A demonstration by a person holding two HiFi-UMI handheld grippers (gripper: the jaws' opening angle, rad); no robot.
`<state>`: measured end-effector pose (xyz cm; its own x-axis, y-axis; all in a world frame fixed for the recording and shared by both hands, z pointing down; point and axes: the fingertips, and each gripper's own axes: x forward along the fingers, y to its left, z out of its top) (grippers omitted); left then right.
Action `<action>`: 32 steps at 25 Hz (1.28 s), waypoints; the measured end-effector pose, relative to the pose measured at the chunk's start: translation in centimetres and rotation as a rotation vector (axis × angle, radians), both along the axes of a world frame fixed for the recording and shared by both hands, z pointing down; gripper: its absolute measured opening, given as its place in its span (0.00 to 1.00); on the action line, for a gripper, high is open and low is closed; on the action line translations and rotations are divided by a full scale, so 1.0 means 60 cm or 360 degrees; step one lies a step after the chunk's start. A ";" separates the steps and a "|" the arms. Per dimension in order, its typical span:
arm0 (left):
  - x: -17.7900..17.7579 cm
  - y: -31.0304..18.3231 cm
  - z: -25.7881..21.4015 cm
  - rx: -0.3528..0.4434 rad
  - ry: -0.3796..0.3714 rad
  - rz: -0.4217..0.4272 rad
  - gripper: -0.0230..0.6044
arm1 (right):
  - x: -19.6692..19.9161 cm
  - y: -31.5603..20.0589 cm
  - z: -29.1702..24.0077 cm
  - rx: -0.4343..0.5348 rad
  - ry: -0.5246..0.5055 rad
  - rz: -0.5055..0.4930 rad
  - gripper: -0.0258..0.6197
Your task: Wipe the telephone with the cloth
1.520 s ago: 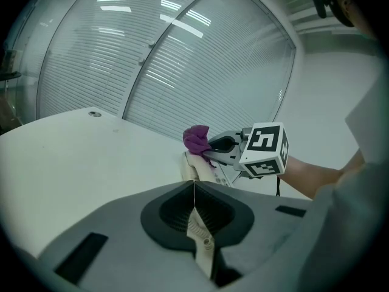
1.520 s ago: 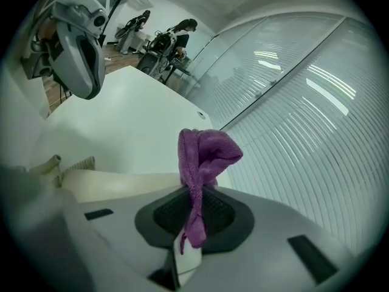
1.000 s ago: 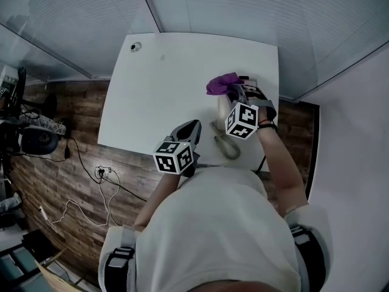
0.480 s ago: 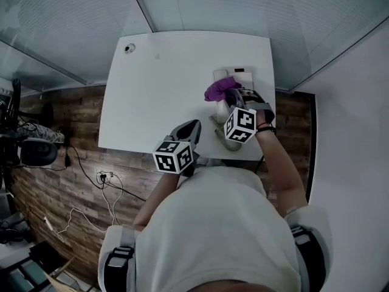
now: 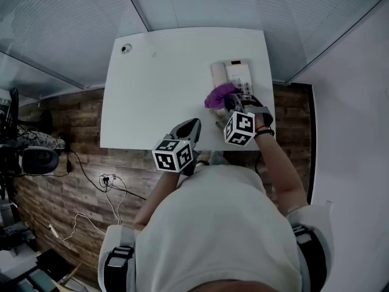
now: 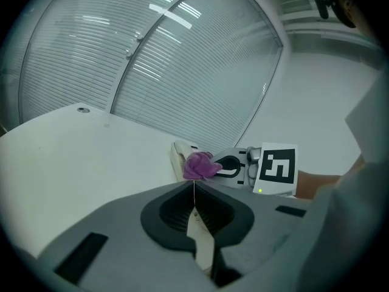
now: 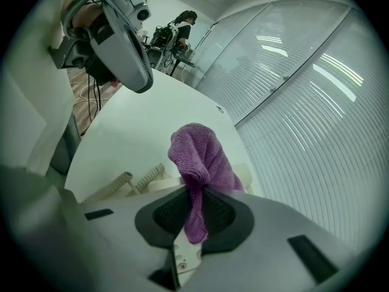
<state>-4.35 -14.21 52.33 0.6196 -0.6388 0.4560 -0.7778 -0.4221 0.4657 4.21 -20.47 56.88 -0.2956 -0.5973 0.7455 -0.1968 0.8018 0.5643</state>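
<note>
Telephone (image 5: 234,75) is the target, and it lies at the far right corner of a white counter (image 5: 158,90) with rounded corners, in a room closed off by glass walls with horizontal blinds (image 5: 73,23). The floor (image 5: 67,126) around the counter is dark wood plank, and a pale cable (image 5: 106,181) trails across it on the left. A small round grommet (image 5: 126,48) sits in the counter's far left corner; the surface between it and the telephone is plain white. The telephone is cream or off-white, with its handset on the left side and a keypad on the right; in the right gripper view its coiled cord (image 7: 146,176) lies on the counter beside it. The cloth (image 5: 219,95) is purple and knitted-looking, bunched into a lump over the near end of the telephone. Whether it presses on the casing cannot be told. The right gripper (image 5: 230,104) has its jaws clamped on the cloth, which stands up in a fold beyond them. The left gripper (image 5: 193,124) hovers at the counter's near edge, well apart from the telephone, with its jaws closed on nothing.
</note>
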 end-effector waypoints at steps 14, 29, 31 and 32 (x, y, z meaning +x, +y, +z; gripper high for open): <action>0.001 0.025 -0.002 0.0028 -0.0014 0.0049 0.07 | 0.008 0.072 0.040 -0.0099 0.0011 0.0062 0.11; 0.005 0.041 0.002 0.0014 -0.0008 0.0052 0.07 | 0.011 0.135 0.070 -0.0202 -0.0022 0.0126 0.11; 0.009 0.037 0.002 0.0023 -0.0015 0.0056 0.07 | 0.012 0.135 0.066 -0.0203 -0.0053 0.0149 0.11; 0.012 0.034 0.002 0.0025 -0.0018 0.0058 0.07 | 0.013 0.135 0.063 -0.0198 -0.0070 0.0161 0.11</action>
